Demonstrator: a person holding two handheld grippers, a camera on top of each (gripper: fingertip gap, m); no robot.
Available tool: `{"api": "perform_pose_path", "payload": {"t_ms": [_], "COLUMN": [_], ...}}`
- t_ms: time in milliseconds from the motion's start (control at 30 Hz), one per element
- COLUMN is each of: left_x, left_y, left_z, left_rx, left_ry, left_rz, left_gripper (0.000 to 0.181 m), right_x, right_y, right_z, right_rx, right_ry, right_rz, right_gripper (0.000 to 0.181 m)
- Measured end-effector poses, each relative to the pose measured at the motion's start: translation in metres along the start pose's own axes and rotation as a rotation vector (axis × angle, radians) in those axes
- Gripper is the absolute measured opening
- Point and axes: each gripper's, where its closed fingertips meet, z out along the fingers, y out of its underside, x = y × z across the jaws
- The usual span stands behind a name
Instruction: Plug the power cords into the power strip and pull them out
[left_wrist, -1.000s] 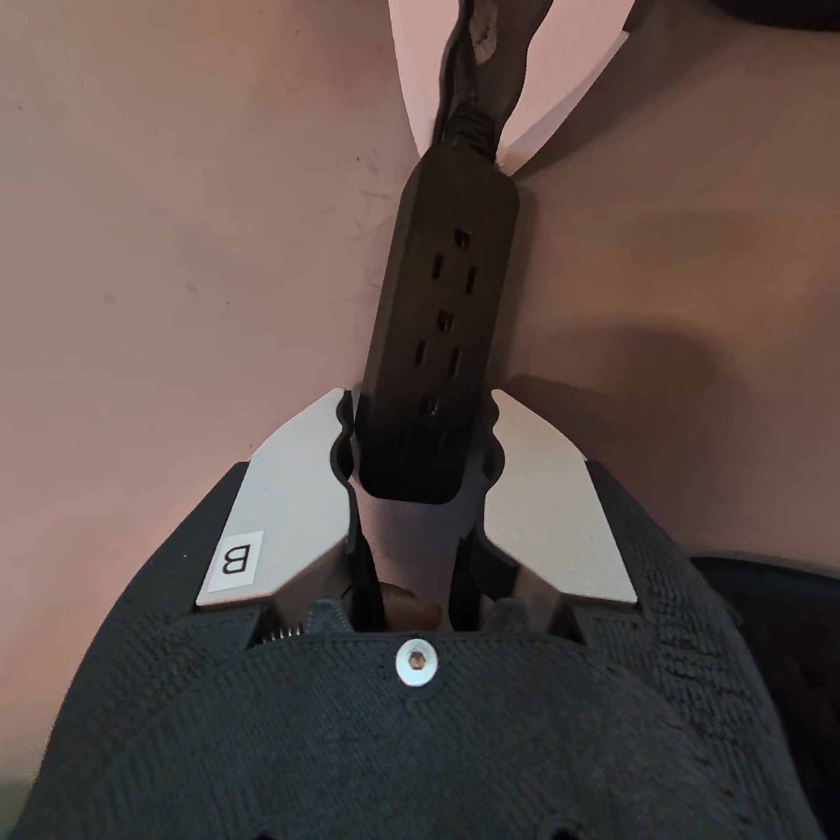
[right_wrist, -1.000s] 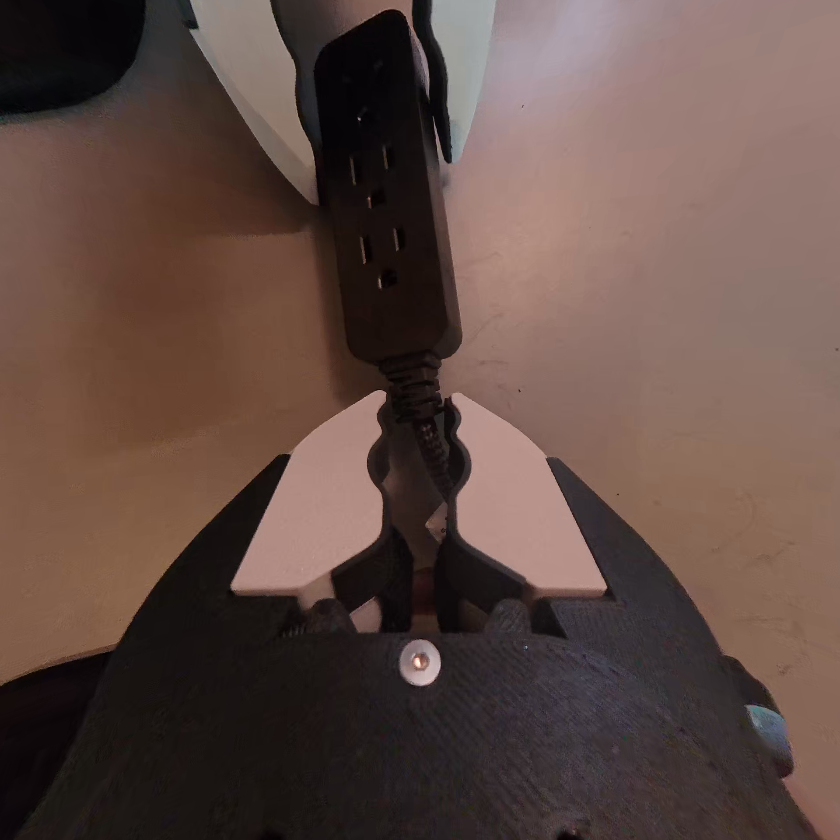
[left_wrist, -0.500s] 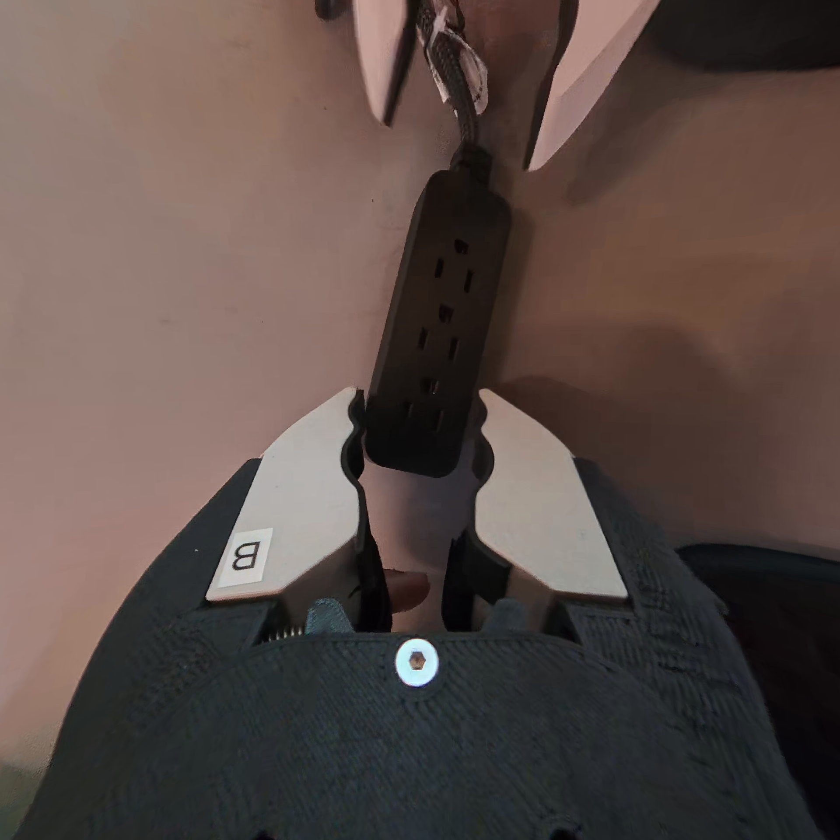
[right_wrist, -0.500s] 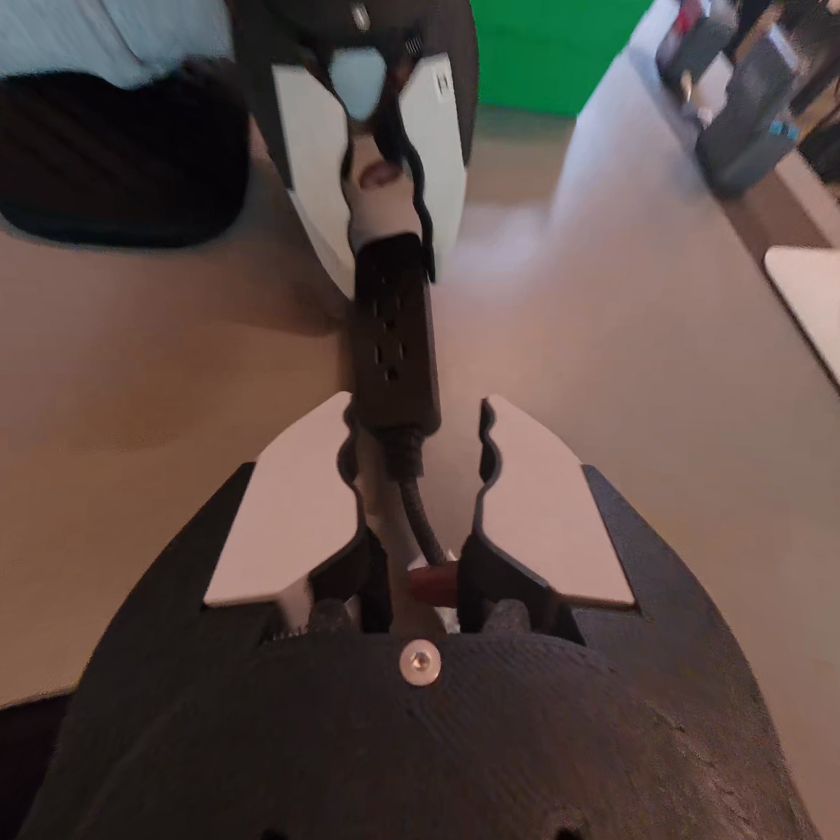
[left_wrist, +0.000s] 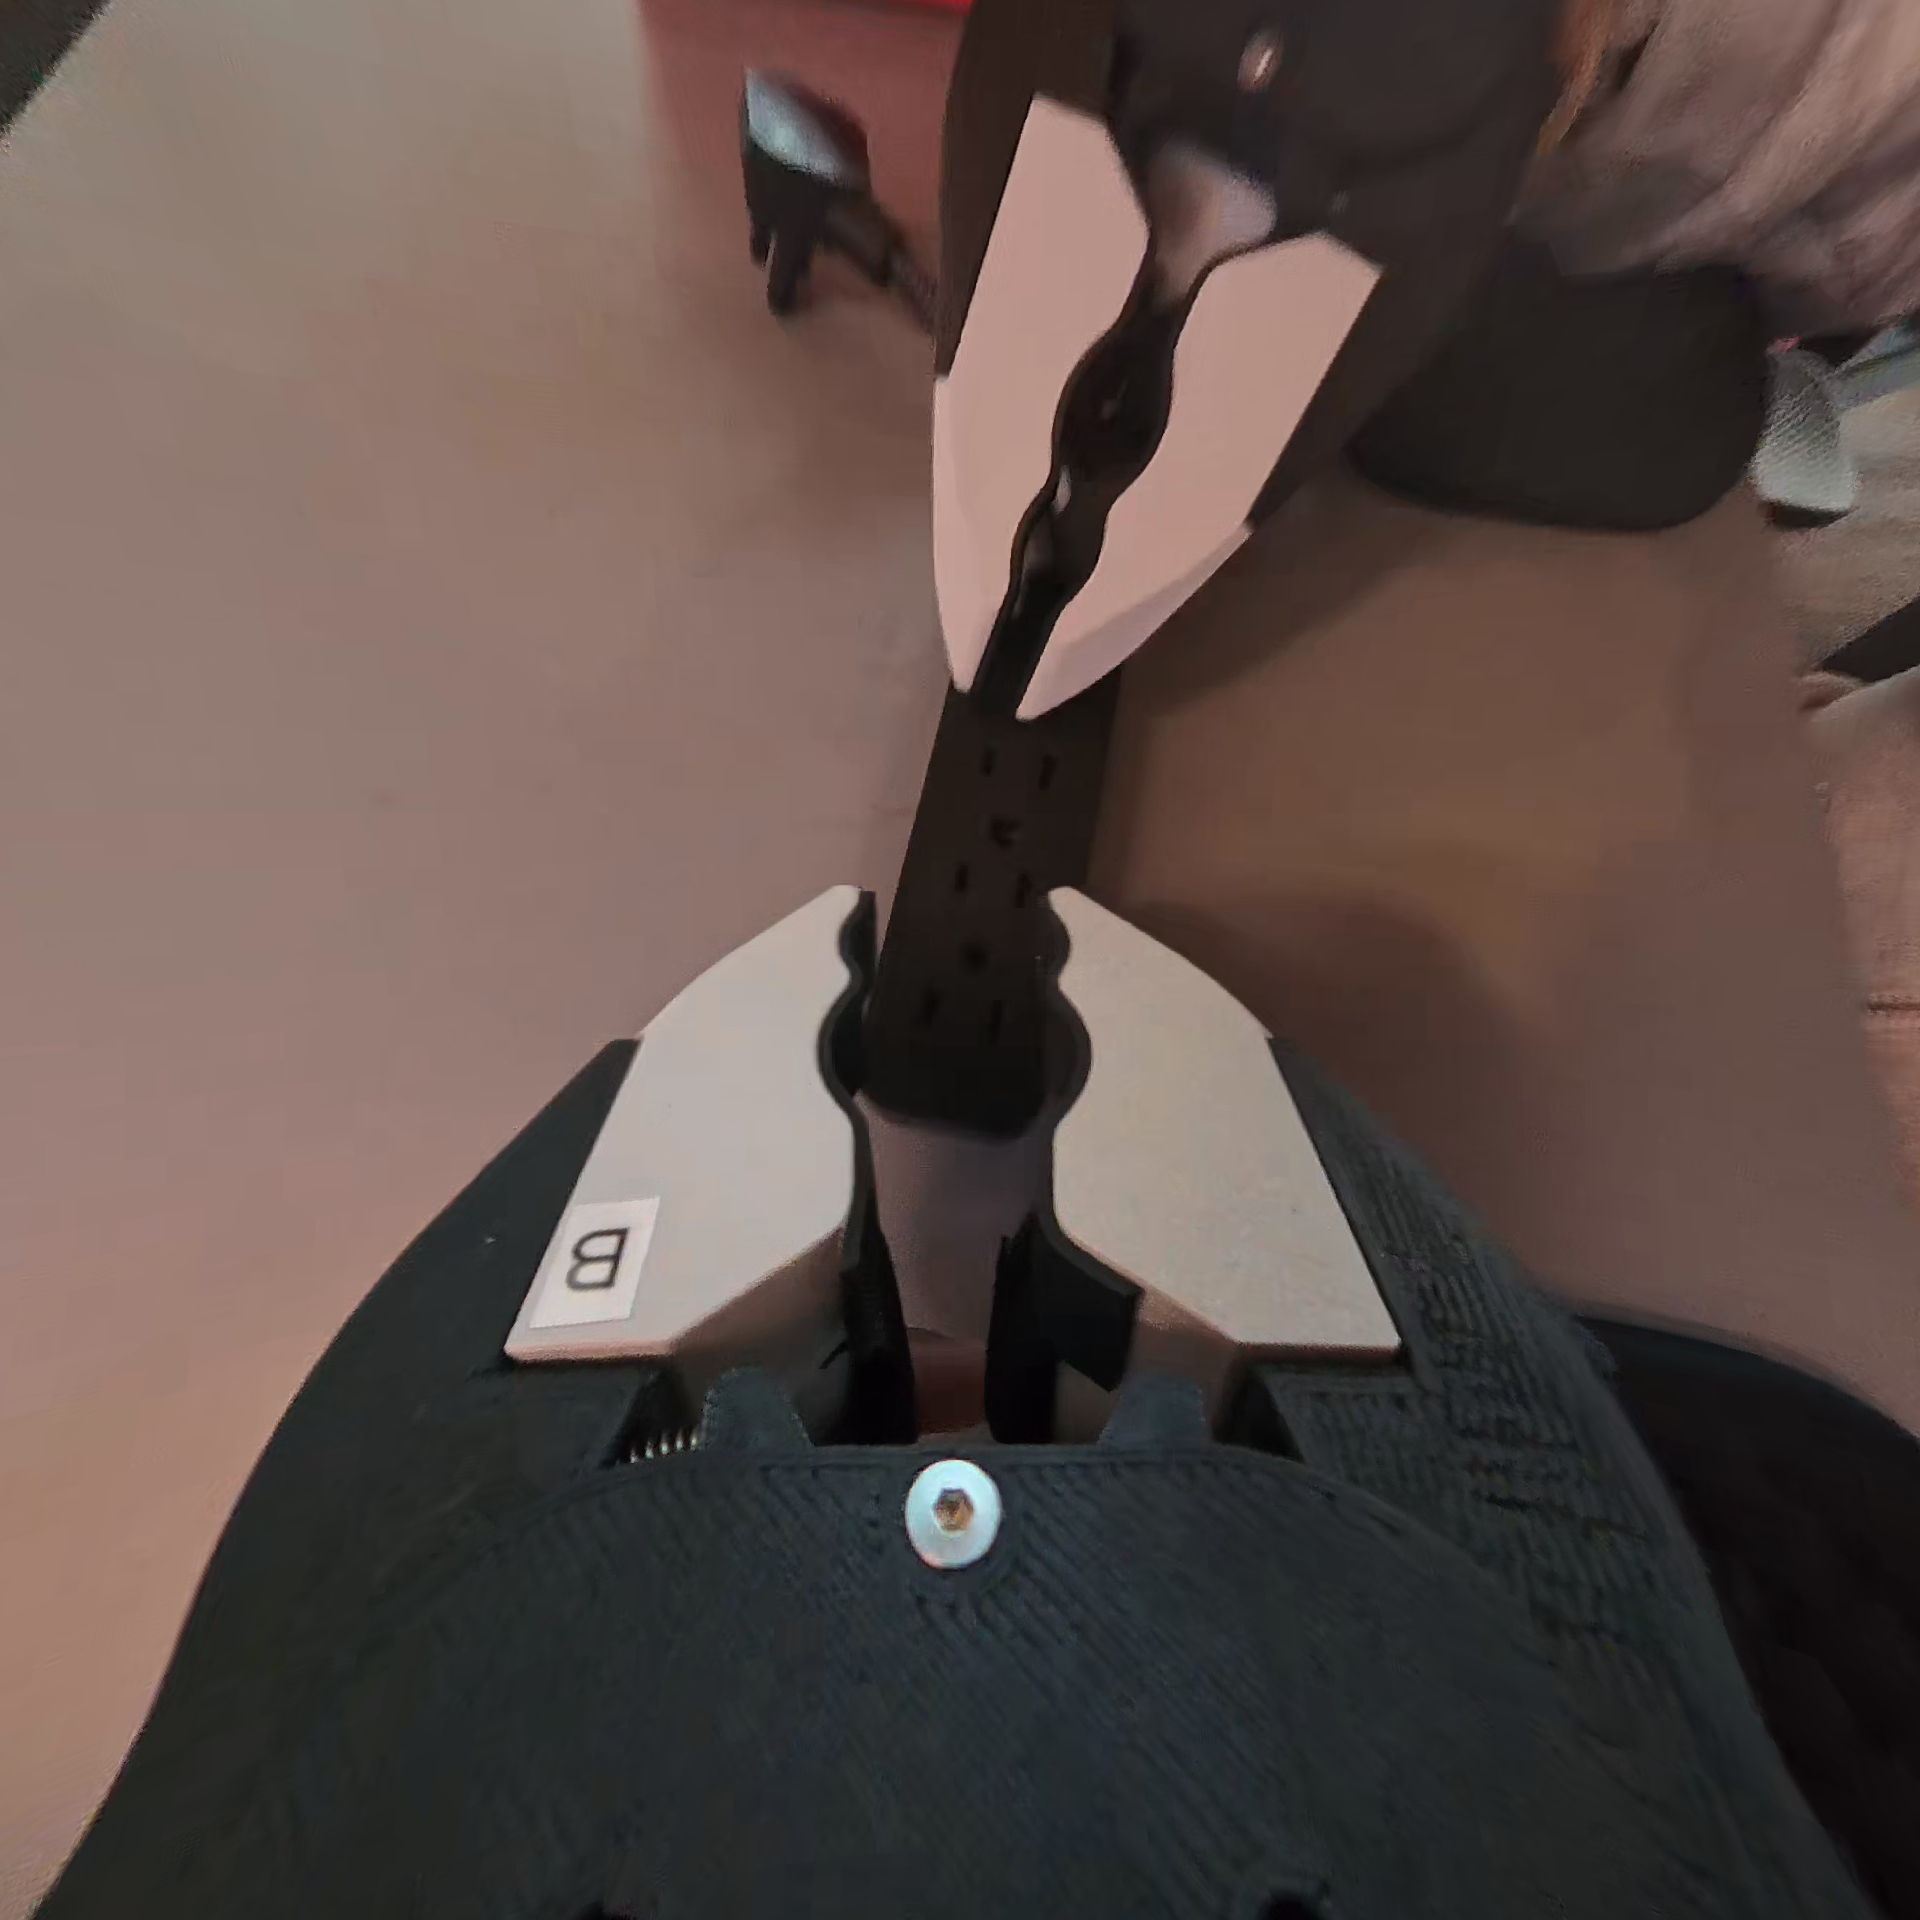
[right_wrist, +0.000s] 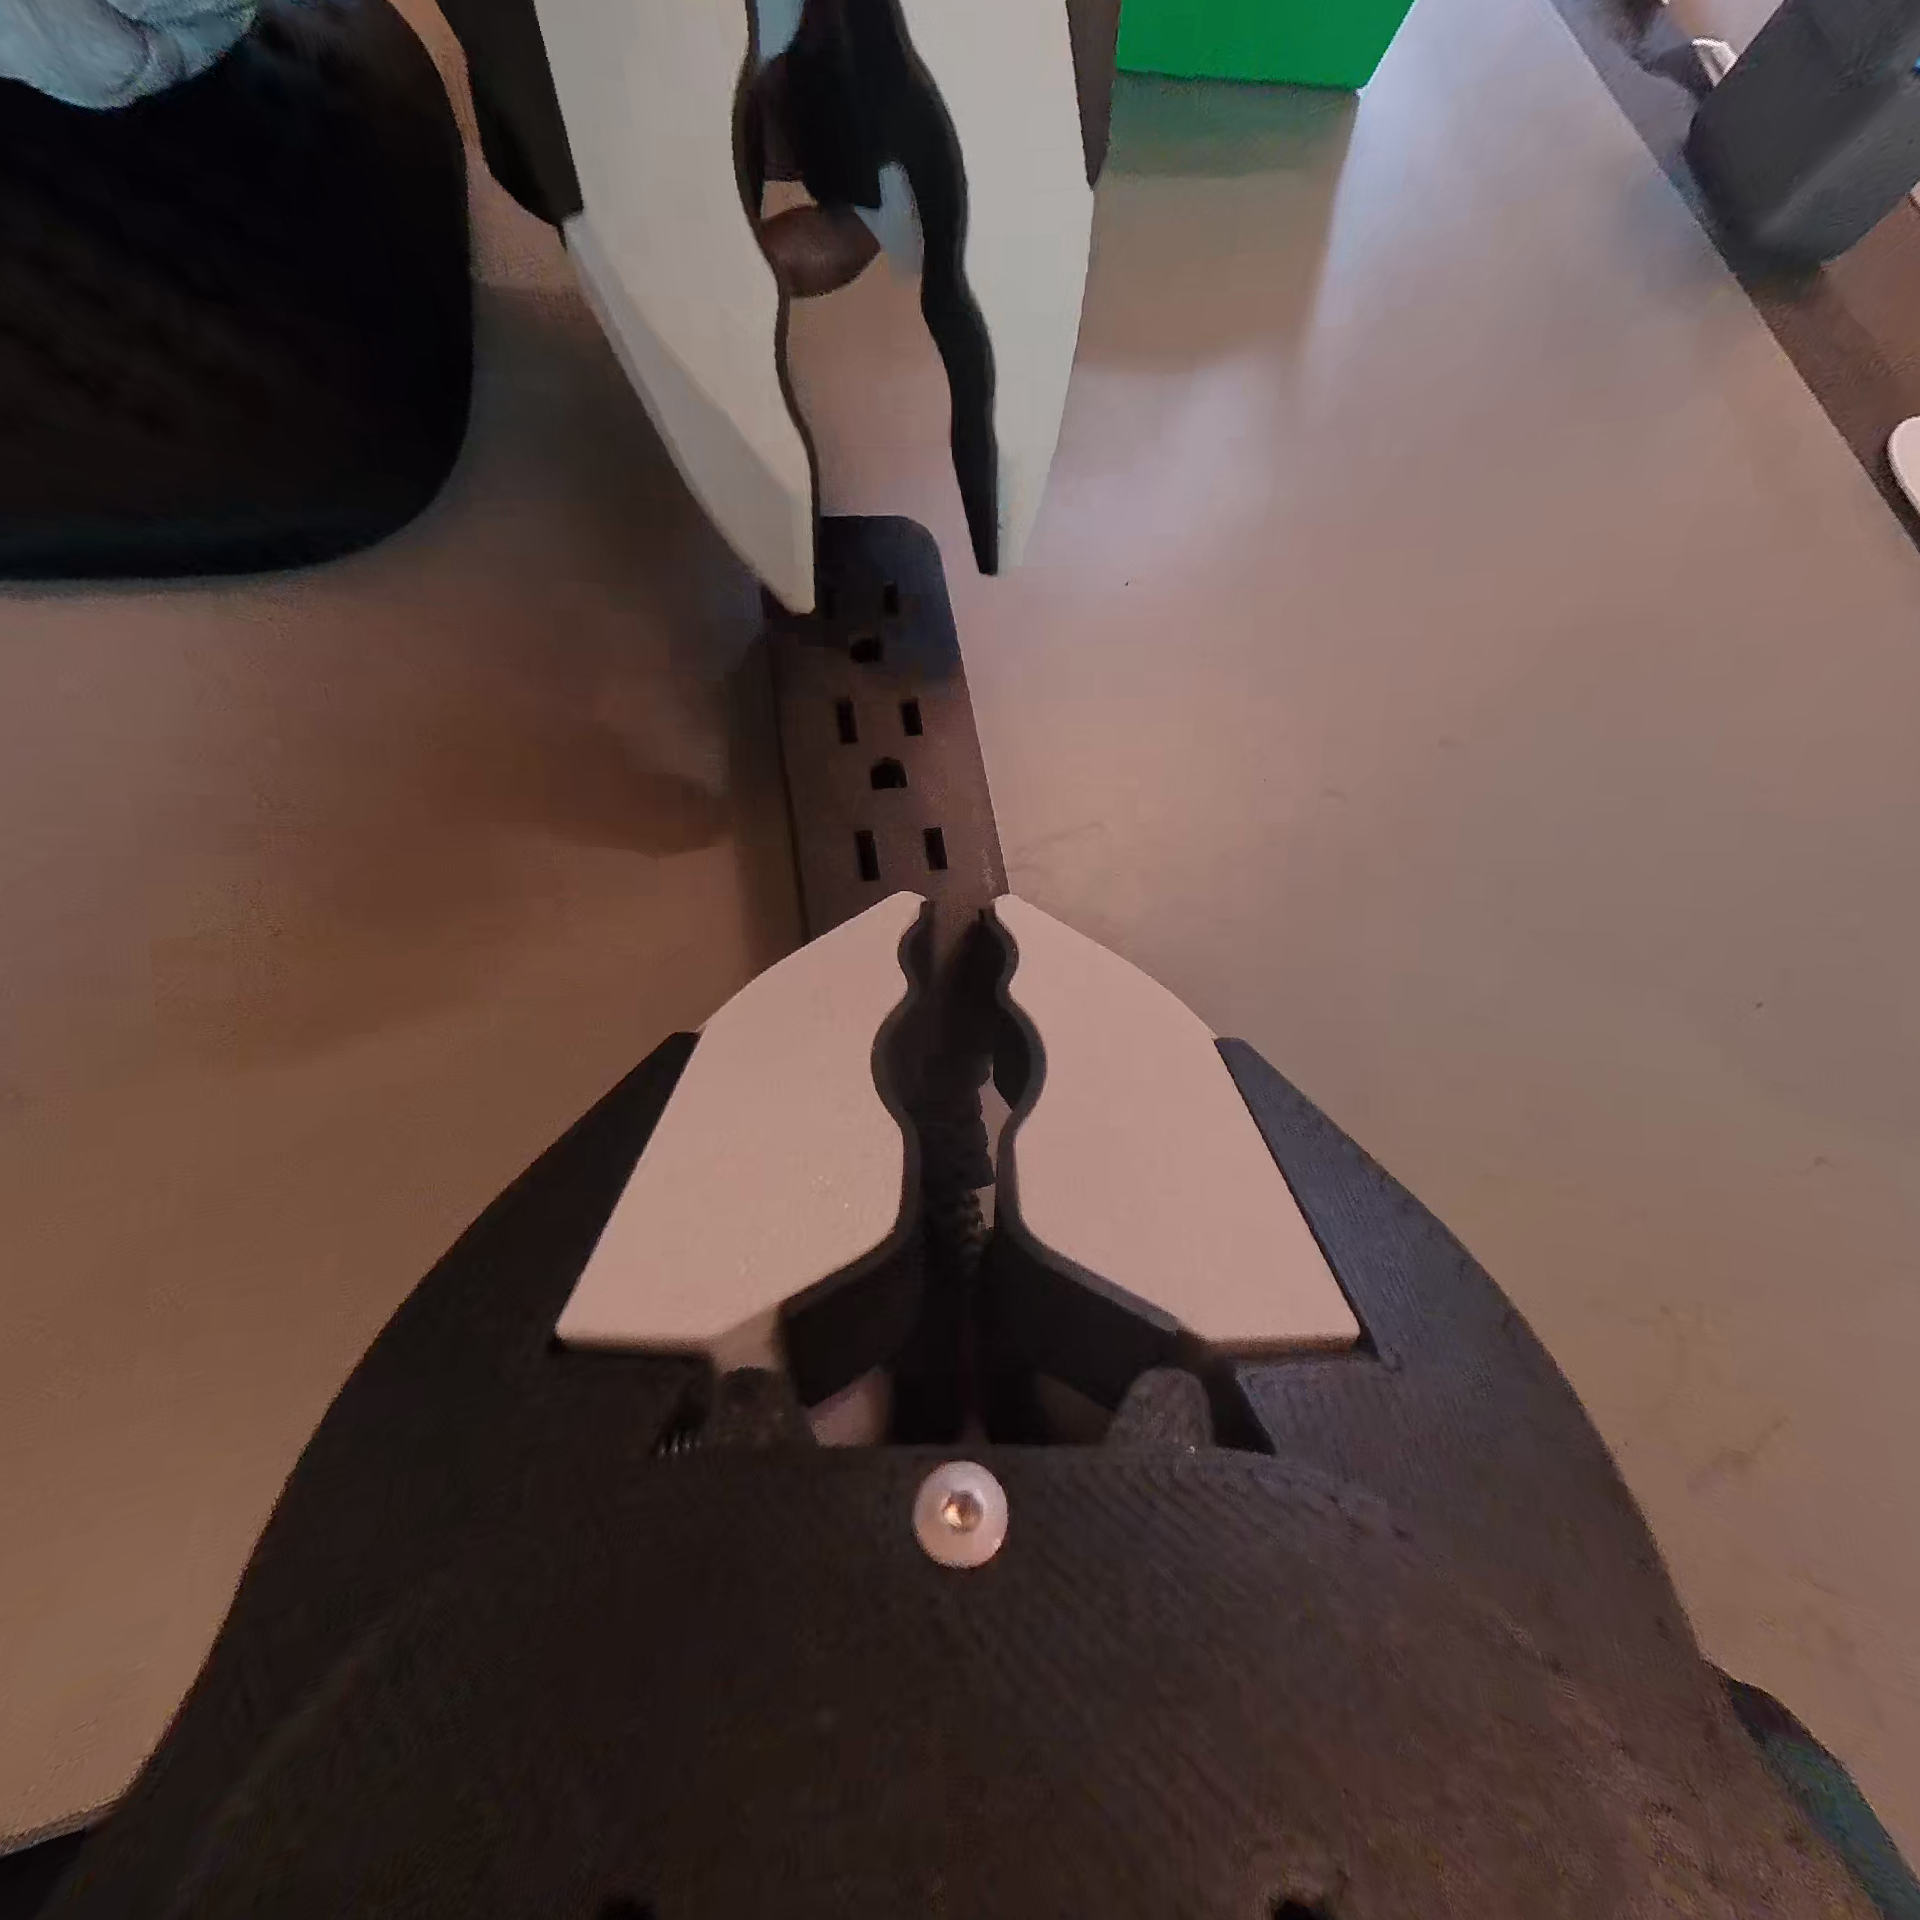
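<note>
A black power strip (left_wrist: 987, 810) lies on the tan table, its outlets facing up with nothing plugged in. My left gripper (left_wrist: 954, 899) is shut on its near end, fingers pressing both sides. In the right wrist view the strip (right_wrist: 894, 748) runs away from me, and my right gripper (right_wrist: 961, 899) is shut on its braided black cord (right_wrist: 956, 1174) right at the strip's end. The left gripper (right_wrist: 894, 587) shows at the far end there. The right gripper (left_wrist: 997, 701) shows over the cord end in the left wrist view. A loose black plug (left_wrist: 800, 208) lies blurred beyond.
A black cushion-like pad (right_wrist: 208, 312) sits at the table's edge and also shows in the left wrist view (left_wrist: 1558, 416). A green surface (right_wrist: 1247, 42) and a dark box (right_wrist: 1808, 156) stand far off. A person's pale sleeve (left_wrist: 1766, 135) is at the top right. About 6 cm separates my left fingertips from my right.
My right gripper, open around the cord half a second ago, has shut on it at the strip's end. My left fingers have closed in onto the strip. Both cameras have tilted up.
</note>
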Motion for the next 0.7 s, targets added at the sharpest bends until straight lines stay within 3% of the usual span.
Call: {"api": "perform_pose_path", "payload": {"t_ms": [133, 333, 367, 400, 500, 567, 633, 667, 700], "left_x": [0.001, -0.001, 0.000, 0.000, 0.000, 0.000, 0.005, 0.005, 0.001], "left_y": [0.016, 0.017, 0.017, 0.017, 0.017, 0.017, 0.017, 0.016, 0.014], "left_z": [0.007, 0.009, 0.009, 0.009, 0.009, 0.009, 0.008, 0.007, 0.005], "left_rx": [-0.096, -0.137, -0.132, -0.130, -0.135, -0.138, -0.133, -0.128, -0.115], "left_ry": [0.016, -0.039, -0.040, -0.040, -0.042, -0.042, -0.014, -0.011, -0.040], "left_rz": [-0.046, -0.055, -0.061, -0.069, -0.074, -0.067, -0.050, -0.036, -0.023], "left_gripper": [0.003, 0.000, 0.000, 0.000, 0.000, 0.002, 0.010, 0.024, 0.051], "right_x": [0.000, 0.001, 0.001, -0.001, -0.005, -0.004, -0.005, -0.007, -0.008], "right_y": [0.000, 0.000, -0.001, -0.004, -0.021, -0.023, -0.018, -0.018, -0.018], "right_z": [0.000, -0.001, -0.004, -0.008, -0.029, -0.037, -0.038, -0.038, -0.037], "right_rx": [0.009, 0.007, 0.019, 0.048, 0.202, 0.224, 0.205, 0.200, 0.206], "right_ry": [-0.002, -0.012, -0.026, -0.063, -0.176, -0.204, -0.200, -0.202, -0.203], "right_rz": [-0.004, 0.009, 0.029, 0.064, 0.188, 0.210, 0.181, 0.169, 0.165], "right_gripper": [0.009, 0.010, 0.018, 0.039, 0.056, 0.068, 0.079, 0.082, 0.083]}}
